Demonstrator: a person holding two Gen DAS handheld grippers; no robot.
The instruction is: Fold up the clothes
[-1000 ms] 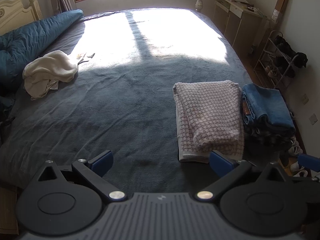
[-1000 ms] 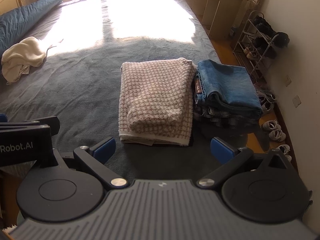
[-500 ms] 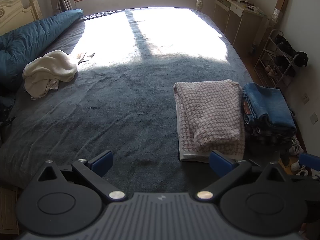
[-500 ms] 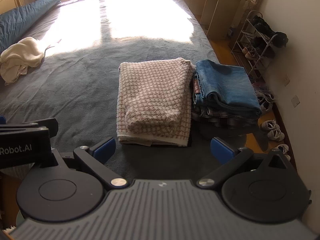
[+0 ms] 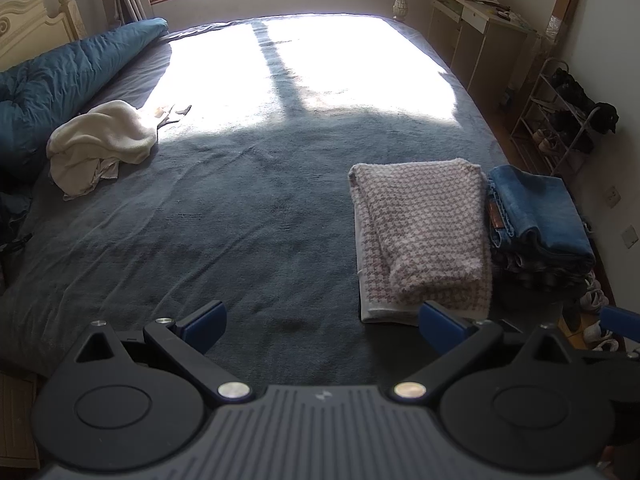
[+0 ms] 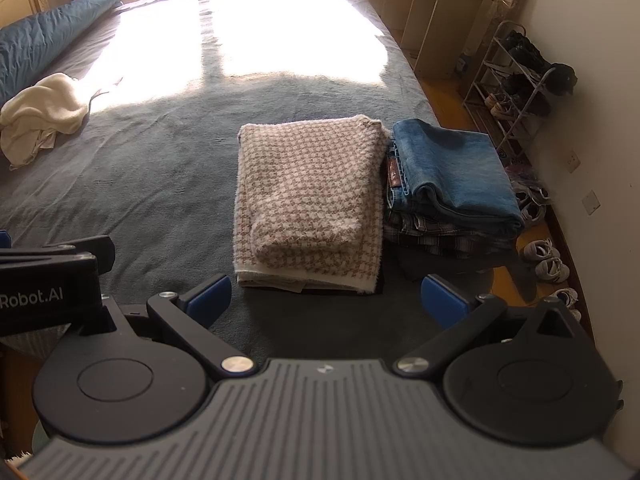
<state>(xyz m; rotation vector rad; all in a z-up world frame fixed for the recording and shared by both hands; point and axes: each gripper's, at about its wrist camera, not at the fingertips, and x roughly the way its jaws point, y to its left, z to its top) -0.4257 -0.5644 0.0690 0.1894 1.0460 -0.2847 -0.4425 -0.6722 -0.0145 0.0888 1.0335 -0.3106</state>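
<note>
A folded pink-and-white houndstooth garment (image 5: 420, 236) (image 6: 312, 196) lies on the dark blue bed (image 5: 240, 208) (image 6: 160, 168) near its right edge. Beside it on the right sits a stack of folded clothes topped by blue jeans (image 5: 536, 212) (image 6: 452, 172). A crumpled cream garment (image 5: 100, 140) (image 6: 40, 116) lies unfolded at the far left. My left gripper (image 5: 322, 322) hovers open over the bed's near edge, holding nothing. My right gripper (image 6: 326, 298) is open too, just in front of the houndstooth garment and apart from it.
A rolled blue duvet (image 5: 64, 80) runs along the left by the headboard (image 5: 36, 32). A white desk (image 5: 476, 28) and a shoe rack (image 5: 560, 120) stand right of the bed, with sneakers (image 6: 548, 260) on the floor. Strong sunlight covers the far half of the bed.
Both views have shifted only slightly; the right gripper has drifted a little to the right. The clothes lie as they did, and both grippers stay open.
</note>
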